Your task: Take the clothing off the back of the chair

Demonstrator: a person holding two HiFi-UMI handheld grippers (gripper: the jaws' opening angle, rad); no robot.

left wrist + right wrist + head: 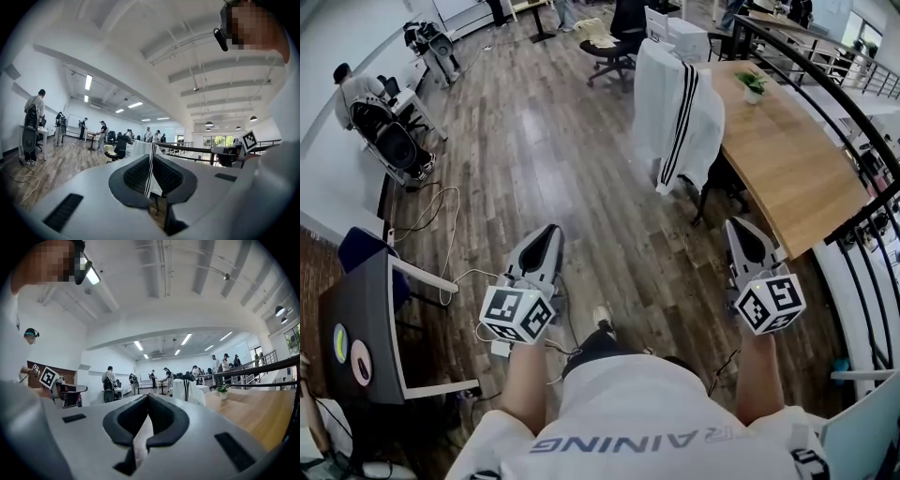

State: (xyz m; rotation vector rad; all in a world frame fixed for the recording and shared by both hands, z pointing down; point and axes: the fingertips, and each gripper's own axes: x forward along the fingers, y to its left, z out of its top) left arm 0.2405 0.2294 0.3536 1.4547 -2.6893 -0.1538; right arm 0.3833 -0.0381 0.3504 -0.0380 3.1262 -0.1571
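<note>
We hold the left hand-held gripper (547, 234) and the right hand-held gripper (741, 227) level, both with jaws closed on nothing, well short of the white, black-striped clothing (675, 112) draped over the chair (713, 184) back beside the table (792, 164). If we arrive with the jaws closed, we will likely only shove the cloth. A one-sided or low tug could snag it on the backrest, drag the chair, or sweep a sleeve into the small plant (752, 84) nearby.
</note>
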